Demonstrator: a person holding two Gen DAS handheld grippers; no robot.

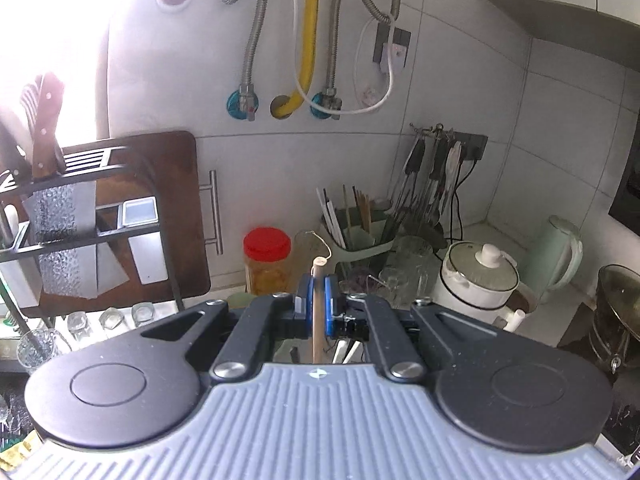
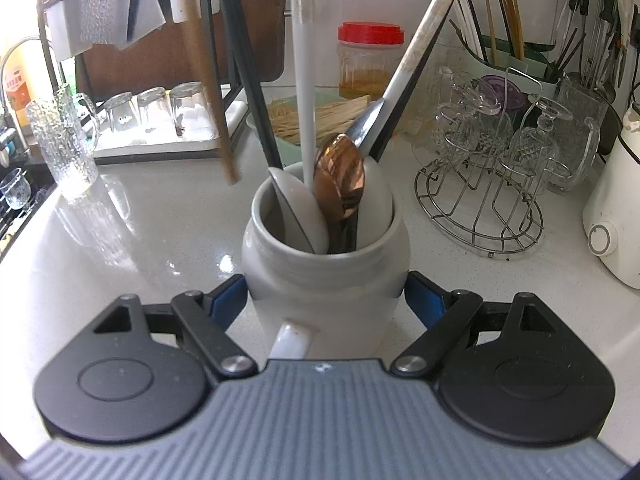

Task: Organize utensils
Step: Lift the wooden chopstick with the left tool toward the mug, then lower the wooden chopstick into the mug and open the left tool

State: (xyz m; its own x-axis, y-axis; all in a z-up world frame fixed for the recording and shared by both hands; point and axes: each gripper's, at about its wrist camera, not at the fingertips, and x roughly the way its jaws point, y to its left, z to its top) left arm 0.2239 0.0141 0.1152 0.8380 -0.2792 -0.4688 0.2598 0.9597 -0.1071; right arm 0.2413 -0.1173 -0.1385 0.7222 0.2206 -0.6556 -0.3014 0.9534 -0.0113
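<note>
while the right gripper (image 2: 326,300) clamps its jaws on the jar (image 2: 324,264) standing on the desk (image 2: 160,232), the left gripper (image 1: 316,300) pinches a wooden handle (image 1: 318,320), lifted clear of the jar. several spoons (image 2: 340,176) remain in the jar; sorting appears only begun.

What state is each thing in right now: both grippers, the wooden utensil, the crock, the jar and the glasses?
Left gripper: shut on the wooden handle.
Wooden handle: upright between the fingers, lifted clear of the crock.
Right gripper: shut on the grey crock.
Grey crock: upright on the counter, holding several utensils.
Copper spoon: bowl up, in the crock.
Red-lidded jar: lid on.
Small glasses: upside down on a tray.
</note>
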